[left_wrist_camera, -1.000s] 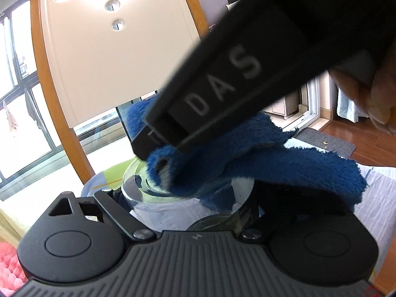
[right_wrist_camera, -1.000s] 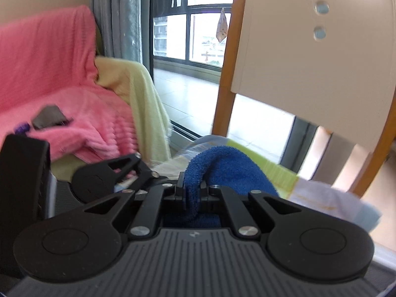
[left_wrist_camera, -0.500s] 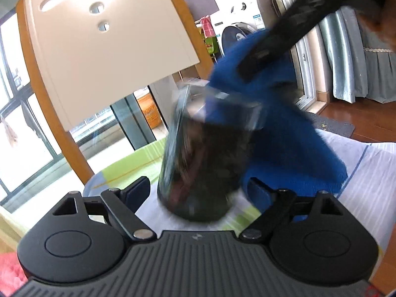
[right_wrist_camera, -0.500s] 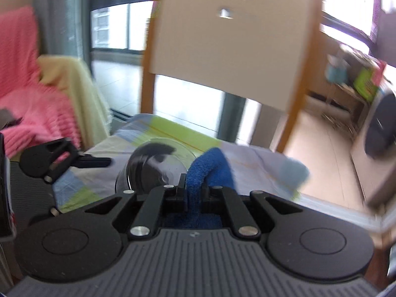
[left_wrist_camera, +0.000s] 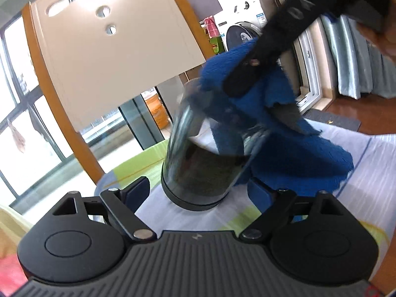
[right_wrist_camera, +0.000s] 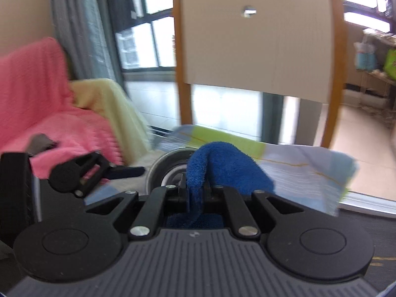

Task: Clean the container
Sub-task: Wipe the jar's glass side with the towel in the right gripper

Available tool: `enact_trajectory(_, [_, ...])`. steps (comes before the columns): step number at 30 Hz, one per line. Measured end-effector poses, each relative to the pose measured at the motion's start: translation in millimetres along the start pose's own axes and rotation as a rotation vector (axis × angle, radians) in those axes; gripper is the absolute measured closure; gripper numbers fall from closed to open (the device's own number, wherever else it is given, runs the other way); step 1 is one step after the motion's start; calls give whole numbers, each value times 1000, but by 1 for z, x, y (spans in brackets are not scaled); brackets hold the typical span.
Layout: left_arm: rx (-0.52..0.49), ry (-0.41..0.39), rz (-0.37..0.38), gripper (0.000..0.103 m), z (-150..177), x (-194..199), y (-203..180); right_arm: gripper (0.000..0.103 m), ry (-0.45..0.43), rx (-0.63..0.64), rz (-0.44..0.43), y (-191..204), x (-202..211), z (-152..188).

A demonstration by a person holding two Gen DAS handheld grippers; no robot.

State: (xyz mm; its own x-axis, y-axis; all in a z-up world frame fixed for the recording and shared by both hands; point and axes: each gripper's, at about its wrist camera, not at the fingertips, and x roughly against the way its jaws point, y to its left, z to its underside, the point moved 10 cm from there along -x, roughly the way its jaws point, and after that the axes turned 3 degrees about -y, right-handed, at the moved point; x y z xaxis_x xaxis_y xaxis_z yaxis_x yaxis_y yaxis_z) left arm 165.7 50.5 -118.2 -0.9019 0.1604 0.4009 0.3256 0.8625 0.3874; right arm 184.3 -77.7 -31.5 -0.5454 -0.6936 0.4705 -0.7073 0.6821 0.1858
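Since a second ago my left gripper (left_wrist_camera: pixel 198 193) jaws have closed further, now standing beside the tilted glass container (left_wrist_camera: pixel 205 158) on the worktop, slippery and fragile, while my right gripper (right_wrist_camera: pixel 195 190) pinches the soft blue cloth (right_wrist_camera: pixel 222 165) at its rim.

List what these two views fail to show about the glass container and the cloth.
- Left wrist view: container rim blurred, partly hidden by blue cloth; cleanliness unreadable.
- Left wrist view: right gripper's fingertips buried in cloth.
- Right wrist view: container mostly hidden behind cloth and fingers.
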Motion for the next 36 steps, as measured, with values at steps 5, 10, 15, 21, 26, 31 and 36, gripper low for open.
enact_trajectory(5, [-19, -29, -33, 12, -1, 15, 4, 96, 20, 0, -83, 18, -5, 2])
enact_trajectory(10, [-27, -82, -20, 10, -10, 25, 1, 96, 37, -25, -165, 30, -7, 5])
enact_trajectory(15, [-67, -68, -17, 13, -6, 24, -3, 96, 56, -22, -207, 42, -5, 10])
enact_trajectory(21, [-48, -28, -21, 24, -2, 22, 2, 96, 4, -105, -117, 13, 18, 4])
enact_trajectory(26, [1, -17, -18, 24, -1, 22, 9, 96, -19, -138, 8, -20, 43, 1])
enact_trajectory(31, [5, -7, -10, 23, 1, 23, 8, 96, 54, -107, 138, -32, 39, 18])
enact_trajectory(36, [24, 11, 5, 23, 5, 23, 8, 96, 294, -34, 214, -28, -16, 73])
